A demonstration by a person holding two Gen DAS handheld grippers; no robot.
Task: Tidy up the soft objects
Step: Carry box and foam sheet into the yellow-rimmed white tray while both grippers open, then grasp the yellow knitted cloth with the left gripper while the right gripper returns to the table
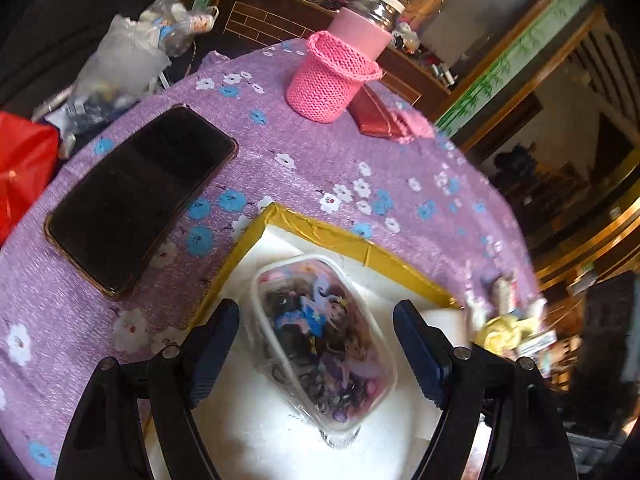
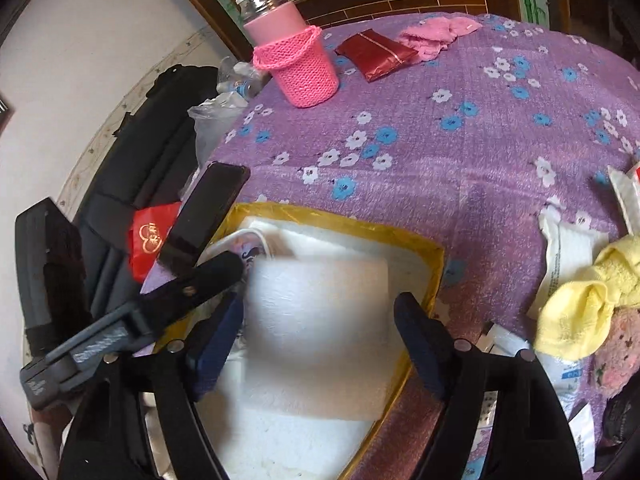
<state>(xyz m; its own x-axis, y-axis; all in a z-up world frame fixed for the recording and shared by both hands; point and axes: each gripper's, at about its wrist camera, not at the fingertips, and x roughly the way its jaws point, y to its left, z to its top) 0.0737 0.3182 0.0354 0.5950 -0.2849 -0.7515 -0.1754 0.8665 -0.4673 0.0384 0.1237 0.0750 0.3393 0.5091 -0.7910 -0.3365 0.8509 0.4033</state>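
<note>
A yellow-edged box (image 1: 320, 232) lined with white foam sits on the purple floral tablecloth. In the left wrist view a clear plastic container (image 1: 324, 340) with a cartoon lid lies in the box, between the open fingers of my left gripper (image 1: 316, 344), which do not touch it. In the right wrist view my right gripper (image 2: 320, 336) is open over a white foam pad (image 2: 320, 312) in the box (image 2: 432, 276). The left gripper's black finger (image 2: 208, 276) reaches in from the left. A yellow soft cloth (image 2: 588, 312) and a pink plush (image 2: 616, 356) lie at right.
A black phone (image 1: 136, 196) lies left of the box. A pink knitted holder (image 1: 328, 80) with a pink bottle (image 2: 268, 12) stands at the far side, by a red pouch (image 2: 376, 54) and a pink cloth (image 2: 440, 36). White packets (image 2: 568, 248) lie at right.
</note>
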